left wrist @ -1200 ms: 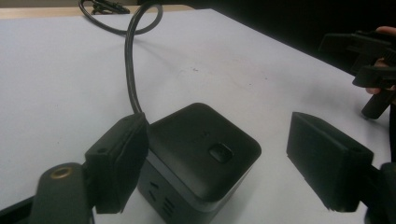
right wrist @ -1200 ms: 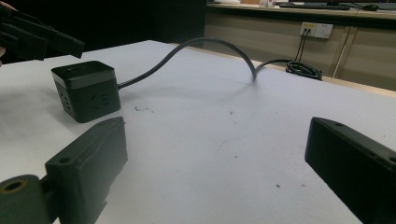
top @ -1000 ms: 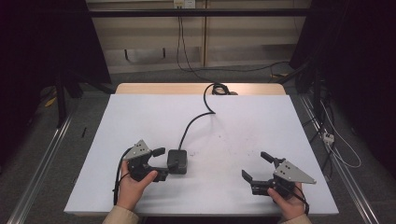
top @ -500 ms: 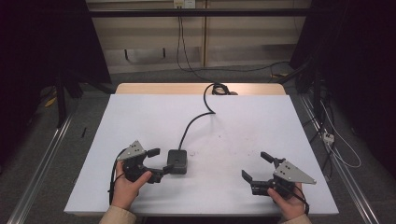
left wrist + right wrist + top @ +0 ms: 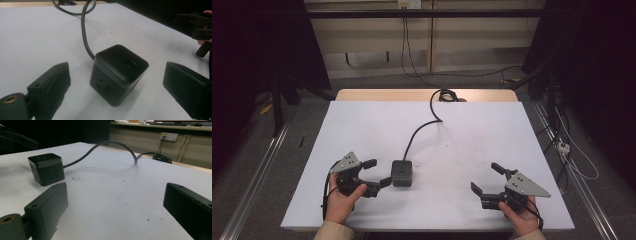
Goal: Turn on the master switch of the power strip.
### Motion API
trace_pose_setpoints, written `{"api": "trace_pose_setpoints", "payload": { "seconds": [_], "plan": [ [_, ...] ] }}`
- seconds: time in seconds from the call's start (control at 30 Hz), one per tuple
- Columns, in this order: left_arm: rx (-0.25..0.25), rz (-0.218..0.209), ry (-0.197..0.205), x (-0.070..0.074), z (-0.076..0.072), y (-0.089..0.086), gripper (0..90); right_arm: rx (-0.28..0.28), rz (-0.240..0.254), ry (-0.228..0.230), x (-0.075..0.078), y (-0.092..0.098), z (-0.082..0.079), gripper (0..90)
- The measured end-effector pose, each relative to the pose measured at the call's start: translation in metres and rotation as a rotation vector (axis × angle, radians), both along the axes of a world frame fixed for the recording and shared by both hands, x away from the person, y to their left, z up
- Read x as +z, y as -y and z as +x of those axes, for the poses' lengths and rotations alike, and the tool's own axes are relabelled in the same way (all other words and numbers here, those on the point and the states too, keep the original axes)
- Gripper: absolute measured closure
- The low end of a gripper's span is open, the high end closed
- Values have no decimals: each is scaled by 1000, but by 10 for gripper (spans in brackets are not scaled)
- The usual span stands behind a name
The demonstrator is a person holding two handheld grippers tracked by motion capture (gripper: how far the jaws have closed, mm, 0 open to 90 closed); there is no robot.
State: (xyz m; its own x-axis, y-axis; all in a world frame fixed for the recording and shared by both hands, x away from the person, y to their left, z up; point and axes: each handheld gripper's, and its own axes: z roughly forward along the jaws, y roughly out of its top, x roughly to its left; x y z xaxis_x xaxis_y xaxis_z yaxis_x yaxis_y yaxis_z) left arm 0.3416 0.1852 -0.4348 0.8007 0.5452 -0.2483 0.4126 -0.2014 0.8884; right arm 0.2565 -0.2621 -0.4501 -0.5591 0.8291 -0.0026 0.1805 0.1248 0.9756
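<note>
Jaws spread wide on both sides, and neither pair has hold of anything. Our left gripper (image 5: 374, 174) sits near the front-left corner of the white surface (image 5: 362, 125), its jaws pointing at the black cube-shaped plastic power socket (image 5: 402, 173) that stands upright just beside them, toward the front edge and a little left of the middle. In the left gripper view the cube (image 5: 117, 73) lies between the two jaws but apart from both (bare white shows on either side of it), so we judge the grasp as lined up and not yet closed. The socket's thick black cable (image 5: 422, 127) runs from its back face toward the far edge of the surface, where it coils. Our right gripper (image 5: 490, 180) rests near the front-right corner, well apart from the cube, with nothing between its jaws; from its own view the socket (image 5: 46, 168) sits off to the far left. As we read it, the approach is done; what is left is closing on the cube and whatever handling follows.
</note>
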Motion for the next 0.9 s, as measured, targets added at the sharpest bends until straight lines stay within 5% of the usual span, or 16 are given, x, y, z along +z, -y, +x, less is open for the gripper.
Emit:
{"api": "trace_pose_setpoints", "payload": {
  "seconds": [0.9],
  "plan": [
    [31, 9, 5, -5, -2, -23, 72, -1, 0, 3, 1, 1, -1, 51]
  ]
}}
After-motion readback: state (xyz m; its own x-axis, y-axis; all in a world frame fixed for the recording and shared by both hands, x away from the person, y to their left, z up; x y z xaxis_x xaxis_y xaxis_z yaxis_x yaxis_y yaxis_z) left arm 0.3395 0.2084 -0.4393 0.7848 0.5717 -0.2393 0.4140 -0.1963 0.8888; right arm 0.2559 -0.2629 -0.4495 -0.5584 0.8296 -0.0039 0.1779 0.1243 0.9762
